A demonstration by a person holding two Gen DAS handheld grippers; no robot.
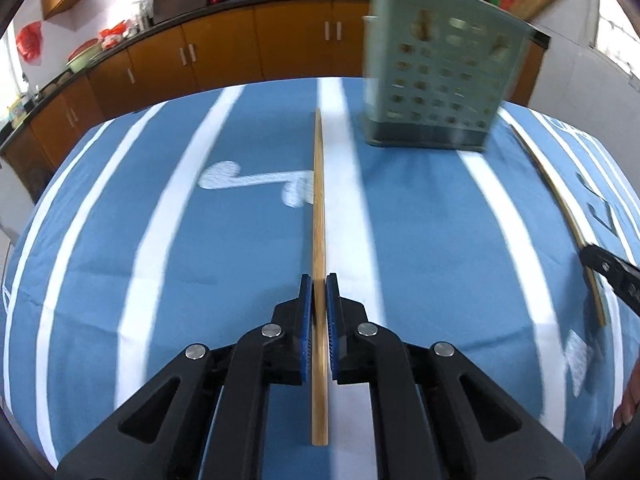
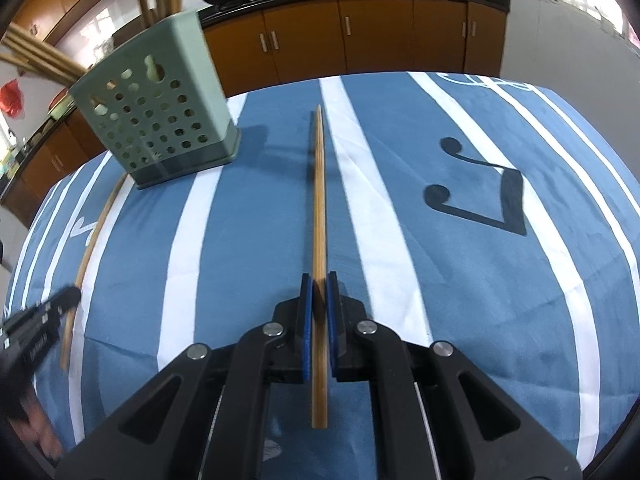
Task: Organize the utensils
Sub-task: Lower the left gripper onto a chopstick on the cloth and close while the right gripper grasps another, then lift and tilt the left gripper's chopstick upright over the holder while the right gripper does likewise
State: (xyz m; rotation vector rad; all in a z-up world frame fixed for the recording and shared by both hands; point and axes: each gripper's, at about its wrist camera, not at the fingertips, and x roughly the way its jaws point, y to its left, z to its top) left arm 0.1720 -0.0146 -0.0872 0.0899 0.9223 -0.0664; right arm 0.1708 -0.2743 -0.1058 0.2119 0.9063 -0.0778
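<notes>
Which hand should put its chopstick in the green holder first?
Probably either: the left gripper and right gripper each clamp a chopstick, with the green holder beside both.

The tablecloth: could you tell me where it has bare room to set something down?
Bare cloth lies right of the right chopstick, around the black note, and left of the left chopstick. The strip between them, before the holder, is tighter.

On the table [image 1: 180, 264] stands the holder [image 1: 436, 80], ahead of 2 chopsticks, 1 [image 1: 319, 208] left of it, 1 [image 2: 319, 208] right.
</notes>
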